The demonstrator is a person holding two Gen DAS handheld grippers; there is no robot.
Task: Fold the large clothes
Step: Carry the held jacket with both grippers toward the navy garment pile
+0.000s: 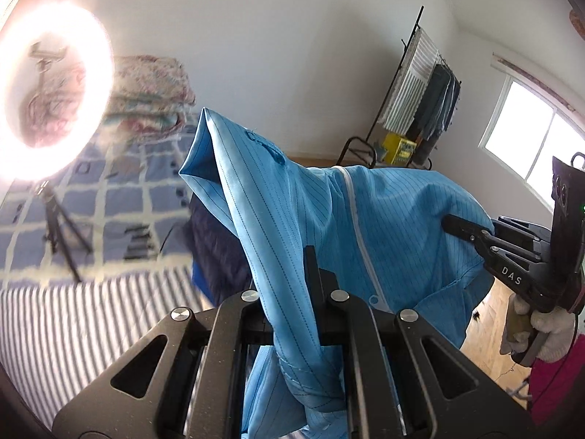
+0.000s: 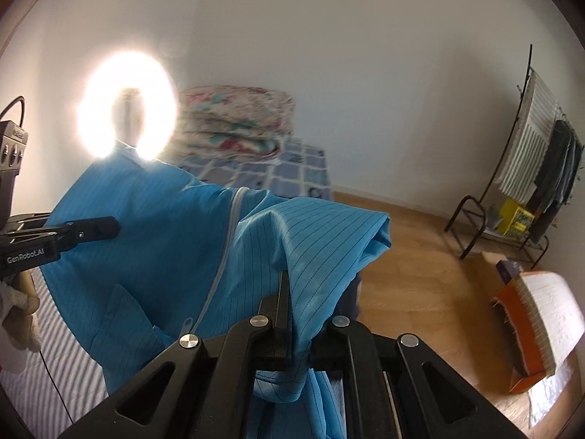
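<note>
A large light-blue pinstriped garment with a white zipper hangs in the air, stretched between both grippers. My left gripper is shut on a bunched fold of it; one finger is hidden under the cloth. My right gripper grips the garment's far side, with a gloved hand on its handle. In the right wrist view, my right gripper is shut on a fold of the garment, and my left gripper grips its left part.
A bright ring light on a tripod stands by the bed, which carries folded quilts and a striped sheet. A clothes rack stands on the wooden floor. An orange box sits nearby.
</note>
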